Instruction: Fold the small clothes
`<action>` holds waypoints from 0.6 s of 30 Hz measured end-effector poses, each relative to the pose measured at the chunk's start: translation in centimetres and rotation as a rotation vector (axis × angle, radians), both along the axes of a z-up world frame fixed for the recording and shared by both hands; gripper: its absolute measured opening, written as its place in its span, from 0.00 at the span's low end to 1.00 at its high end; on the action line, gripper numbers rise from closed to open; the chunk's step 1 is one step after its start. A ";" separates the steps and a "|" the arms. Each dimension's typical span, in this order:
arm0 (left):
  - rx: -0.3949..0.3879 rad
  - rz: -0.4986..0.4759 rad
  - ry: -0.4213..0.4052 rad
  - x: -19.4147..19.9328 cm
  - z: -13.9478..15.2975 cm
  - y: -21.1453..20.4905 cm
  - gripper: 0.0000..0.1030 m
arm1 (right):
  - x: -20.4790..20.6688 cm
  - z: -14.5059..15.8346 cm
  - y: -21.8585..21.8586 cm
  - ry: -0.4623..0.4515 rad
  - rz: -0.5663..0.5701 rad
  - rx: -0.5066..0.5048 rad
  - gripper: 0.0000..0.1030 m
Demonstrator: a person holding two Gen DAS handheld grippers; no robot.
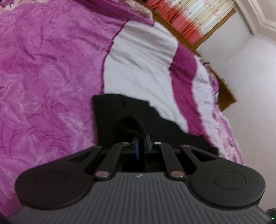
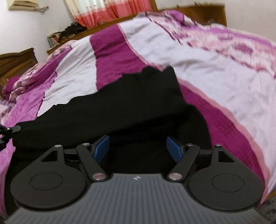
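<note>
A small black garment (image 1: 120,112) lies on the bed's purple and white cover. My left gripper (image 1: 141,139) is shut on a bunched fold of this black cloth, which curls up between the blue pads. In the right wrist view the same black garment (image 2: 131,103) spreads across the cover in front of me. My right gripper (image 2: 138,148) is open, its blue pads (image 2: 101,148) wide apart just above the garment's near edge, holding nothing. A part of the left gripper (image 2: 10,129) shows at the far left edge.
The bed (image 2: 215,72) is covered by a purple, magenta and white blanket (image 1: 43,77). A wooden headboard (image 2: 203,12) and orange curtains (image 2: 112,10) stand behind. A wooden side cabinet (image 2: 15,58) and a white wall (image 1: 250,86) flank the bed.
</note>
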State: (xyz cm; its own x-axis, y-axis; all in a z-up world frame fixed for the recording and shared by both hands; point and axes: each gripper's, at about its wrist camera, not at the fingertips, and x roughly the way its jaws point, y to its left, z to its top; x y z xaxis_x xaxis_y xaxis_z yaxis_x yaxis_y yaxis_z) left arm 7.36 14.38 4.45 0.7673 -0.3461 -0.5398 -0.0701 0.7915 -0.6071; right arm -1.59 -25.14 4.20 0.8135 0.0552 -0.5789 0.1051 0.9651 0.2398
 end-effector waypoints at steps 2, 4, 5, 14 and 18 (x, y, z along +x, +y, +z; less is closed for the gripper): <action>0.003 0.002 0.023 0.1 -0.6 -0.1 0.08 | -0.8 1.0 0.6 -0.090 -0.018 -0.040 0.76; 0.012 -0.001 0.021 0.1 -0.6 -0.2 0.08 | -1.7 2.1 0.2 -0.205 -0.052 -0.028 0.76; 0.021 -0.003 0.018 0.1 -0.5 -0.3 0.08 | -1.8 2.6 -0.4 -0.257 -0.073 -0.011 0.76; 0.091 0.019 0.026 -0.1 -0.9 -1.1 0.08 | 7.6 -1.3 -6.6 0.039 -0.056 0.045 0.29; 0.198 -0.021 0.008 -0.6 -0.3 -2.1 0.15 | 7.7 -1.1 -6.8 0.045 -0.078 0.082 0.57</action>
